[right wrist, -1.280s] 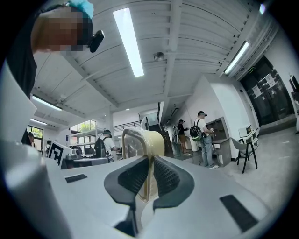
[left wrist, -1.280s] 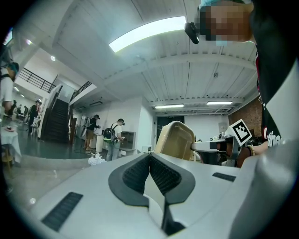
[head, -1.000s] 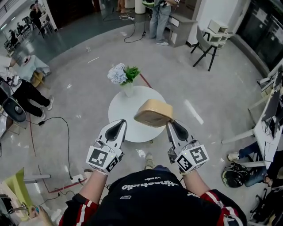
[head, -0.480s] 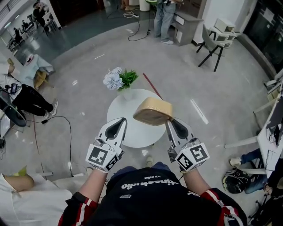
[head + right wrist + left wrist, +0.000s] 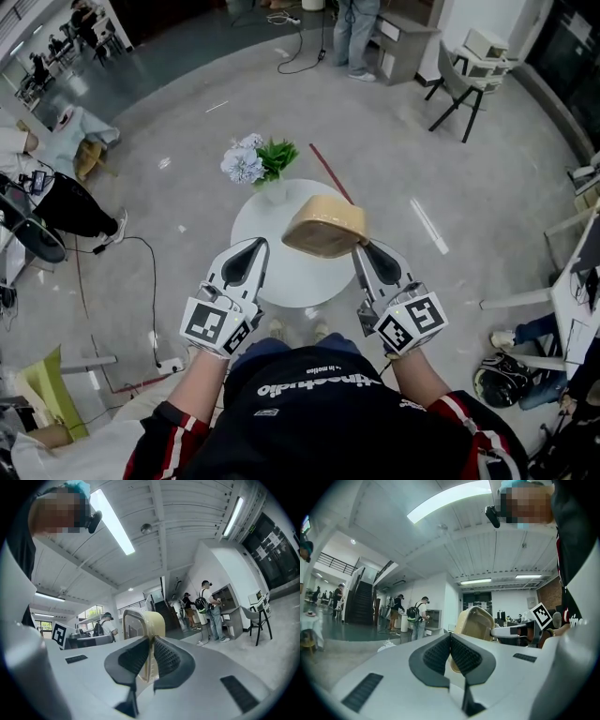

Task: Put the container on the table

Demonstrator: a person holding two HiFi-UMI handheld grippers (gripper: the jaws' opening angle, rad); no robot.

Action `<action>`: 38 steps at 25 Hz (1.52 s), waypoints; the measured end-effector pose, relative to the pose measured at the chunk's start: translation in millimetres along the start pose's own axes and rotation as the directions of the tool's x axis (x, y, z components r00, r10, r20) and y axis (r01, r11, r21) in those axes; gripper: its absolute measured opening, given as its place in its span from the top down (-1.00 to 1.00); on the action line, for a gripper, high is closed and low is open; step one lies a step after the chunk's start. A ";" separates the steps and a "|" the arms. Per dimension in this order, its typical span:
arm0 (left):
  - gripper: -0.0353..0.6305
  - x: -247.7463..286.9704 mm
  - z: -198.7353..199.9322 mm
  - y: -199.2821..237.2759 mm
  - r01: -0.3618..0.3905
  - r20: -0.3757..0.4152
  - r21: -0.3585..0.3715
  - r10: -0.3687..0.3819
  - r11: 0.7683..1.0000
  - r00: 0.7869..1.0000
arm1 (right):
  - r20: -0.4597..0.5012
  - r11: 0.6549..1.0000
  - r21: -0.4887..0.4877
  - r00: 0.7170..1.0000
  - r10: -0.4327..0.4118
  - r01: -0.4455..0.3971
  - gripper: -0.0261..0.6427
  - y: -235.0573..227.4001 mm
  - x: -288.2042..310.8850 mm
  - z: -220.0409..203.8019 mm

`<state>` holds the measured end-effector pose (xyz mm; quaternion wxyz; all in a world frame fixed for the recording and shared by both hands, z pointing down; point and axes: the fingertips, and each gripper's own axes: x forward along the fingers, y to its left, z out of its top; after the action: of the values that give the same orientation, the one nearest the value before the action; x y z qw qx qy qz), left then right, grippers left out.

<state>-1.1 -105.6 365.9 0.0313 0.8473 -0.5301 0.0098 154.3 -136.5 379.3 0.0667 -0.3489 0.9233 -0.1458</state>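
Observation:
A tan, shallow container (image 5: 325, 228) hangs tilted above the round white table (image 5: 291, 278). My right gripper (image 5: 362, 247) is shut on its right rim; in the right gripper view the cream rim (image 5: 145, 620) stands clamped between the dark pads of that gripper (image 5: 151, 643). My left gripper (image 5: 256, 246) is to the left of the container, apart from it, jaws shut on nothing. In the left gripper view its pads (image 5: 450, 638) meet, and the container (image 5: 476, 622) shows beyond them with the right gripper (image 5: 519, 630) holding it.
A white vase with blue flowers and green leaves (image 5: 262, 164) stands on the table's far edge. A red stick (image 5: 328, 173) lies on the floor behind. Cables (image 5: 141, 272), a seated person (image 5: 56, 202) at left, chairs (image 5: 464, 80) and standing people (image 5: 356, 33) at the back.
The container stays clamped in the right gripper above the table. The head view has shifted a little, and the person in white at the lower left has moved almost out of frame.

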 end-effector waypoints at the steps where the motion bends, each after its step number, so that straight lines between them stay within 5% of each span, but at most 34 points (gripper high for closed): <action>1: 0.82 -0.8 -0.6 2.3 0.003 0.001 -0.001 -0.003 1.000 1.000 | -0.003 1.000 0.005 1.000 0.001 -0.001 0.77 1.3 3.6 -1.8; 24: 0.82 -16.5 2.1 82.3 0.025 0.043 0.004 -0.025 1.000 0.999 | -0.143 0.993 0.110 0.989 -0.027 0.043 0.77 16.6 83.4 -53.7; 38: 0.82 -44.4 -12.6 127.4 -0.121 0.079 -0.014 0.122 0.993 0.989 | -0.264 0.952 0.301 0.964 0.032 0.050 0.77 18.7 115.6 -112.0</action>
<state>-134.8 -120.5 381.7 0.0132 0.8130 -0.5816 -0.0244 31.0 -174.9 477.1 -0.0052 -0.3159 0.8887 -0.3323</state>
